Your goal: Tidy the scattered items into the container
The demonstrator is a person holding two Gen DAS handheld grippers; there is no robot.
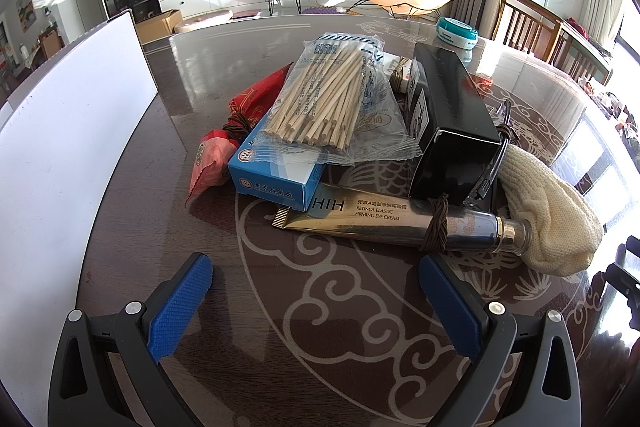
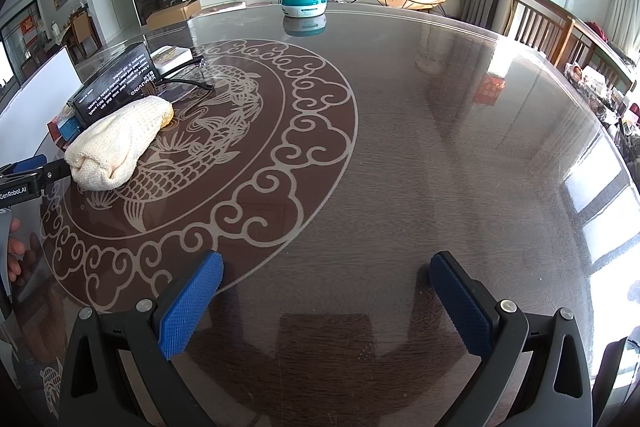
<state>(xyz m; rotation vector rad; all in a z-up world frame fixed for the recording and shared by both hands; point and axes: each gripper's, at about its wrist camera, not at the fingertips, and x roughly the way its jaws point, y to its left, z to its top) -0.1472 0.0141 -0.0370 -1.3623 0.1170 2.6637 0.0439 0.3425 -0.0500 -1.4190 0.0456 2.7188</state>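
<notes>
Just clutter (image 1: 340,131) beside white container (image 1: 68,155)

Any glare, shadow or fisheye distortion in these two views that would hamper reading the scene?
Left wrist view: sun glare whitens the table's far right, and the black box carries a bright highlight; the eye cream tube's print stays sharp. Right wrist view: window reflections streak the right side of the glass, the right gripper casts a dark shadow below its jaws, and straight edges bow toward the rim.
</notes>
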